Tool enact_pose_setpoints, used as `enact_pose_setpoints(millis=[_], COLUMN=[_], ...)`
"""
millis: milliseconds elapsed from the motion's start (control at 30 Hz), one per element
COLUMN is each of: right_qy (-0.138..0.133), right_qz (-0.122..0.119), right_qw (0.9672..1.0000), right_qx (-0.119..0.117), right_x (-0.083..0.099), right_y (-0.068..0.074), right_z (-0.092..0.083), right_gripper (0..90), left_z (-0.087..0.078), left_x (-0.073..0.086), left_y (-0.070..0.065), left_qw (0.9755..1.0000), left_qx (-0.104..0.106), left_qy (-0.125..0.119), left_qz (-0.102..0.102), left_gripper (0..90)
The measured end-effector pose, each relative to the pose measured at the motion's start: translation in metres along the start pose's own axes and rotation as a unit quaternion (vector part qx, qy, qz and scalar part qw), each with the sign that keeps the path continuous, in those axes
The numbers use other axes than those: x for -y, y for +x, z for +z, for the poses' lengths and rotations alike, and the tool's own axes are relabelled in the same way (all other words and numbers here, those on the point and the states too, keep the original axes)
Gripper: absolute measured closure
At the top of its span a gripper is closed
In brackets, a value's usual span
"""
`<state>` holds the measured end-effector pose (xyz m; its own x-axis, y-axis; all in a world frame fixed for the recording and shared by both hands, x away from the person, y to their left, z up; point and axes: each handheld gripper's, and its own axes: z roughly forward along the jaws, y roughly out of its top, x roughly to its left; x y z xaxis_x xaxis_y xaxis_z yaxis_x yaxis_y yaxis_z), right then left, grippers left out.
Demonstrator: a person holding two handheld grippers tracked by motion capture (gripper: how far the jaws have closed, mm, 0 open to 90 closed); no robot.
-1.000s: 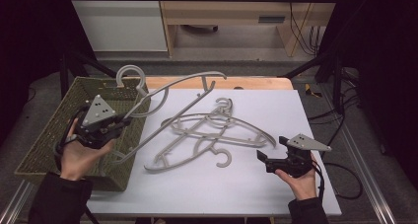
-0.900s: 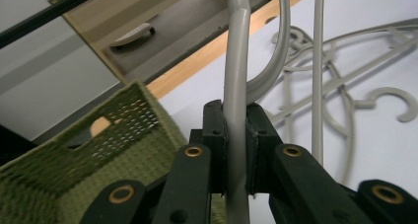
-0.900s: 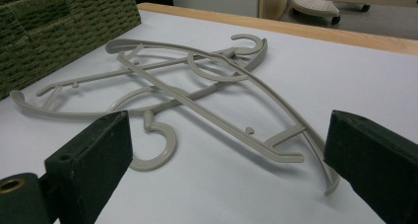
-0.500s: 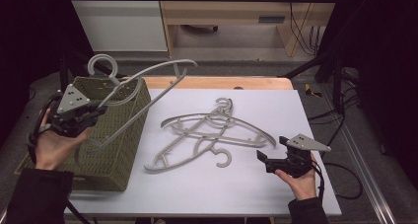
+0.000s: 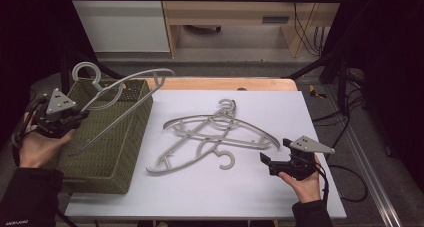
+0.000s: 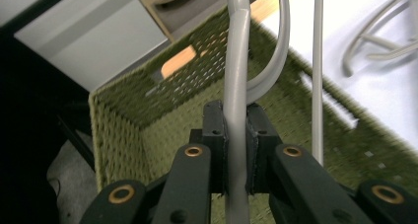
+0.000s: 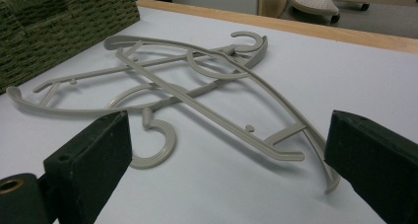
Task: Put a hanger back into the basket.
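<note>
Left gripper (image 5: pixel 75 118) fingers (image 6: pixel 215 135) clamp an unmarked grey hanger (image 5: pixel 117 89) over the basket (image 5: pixel 112 152)

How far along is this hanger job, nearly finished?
No. The left gripper is shut on one grey hanger, held over the green woven basket but not let go. No hanger can be made out lying inside the basket. A pile of hangers remains on the white table, with the right gripper open before it.

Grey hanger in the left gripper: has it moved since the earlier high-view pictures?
Yes. The grey hanger, clamped in the left gripper, has swung leftward off the white tabletop; it now hangs over the green woven basket.
</note>
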<state>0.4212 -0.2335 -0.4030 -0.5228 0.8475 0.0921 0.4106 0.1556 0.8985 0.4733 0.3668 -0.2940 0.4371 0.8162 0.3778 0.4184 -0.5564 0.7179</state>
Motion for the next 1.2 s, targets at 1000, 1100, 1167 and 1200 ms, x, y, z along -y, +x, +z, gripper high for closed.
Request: enact_pose_setpoints(millis=[1000, 1100, 1167, 1200], right_qy=[0.009, 0.009, 0.009, 0.009], right_qz=[-0.003, -0.003, -0.003, -0.003], right_qw=[1.0, 1.0, 1.0, 1.0], right_qx=[0.0, 0.001, 0.002, 0.001], right_x=[0.001, 0.001, 0.001, 0.001], right_y=[0.001, 0.001, 0.001, 0.001], right_z=[0.002, 0.003, 0.003, 0.003], right_gripper=[4.6, 4.6, 4.6, 4.6], left_z=[0.015, 0.017, 0.018, 0.021], left_x=[0.063, 0.067, 0.068, 0.07], left_y=[0.043, 0.044, 0.043, 0.042], left_qw=[0.9965, 0.9956, 0.9954, 0.995], left_qx=[-0.037, -0.043, -0.043, -0.039], left_qy=[0.059, 0.072, 0.074, 0.08], left_qz=[-0.046, -0.042, -0.044, -0.045], left_gripper=[81.8, 81.8, 81.7, 81.7])
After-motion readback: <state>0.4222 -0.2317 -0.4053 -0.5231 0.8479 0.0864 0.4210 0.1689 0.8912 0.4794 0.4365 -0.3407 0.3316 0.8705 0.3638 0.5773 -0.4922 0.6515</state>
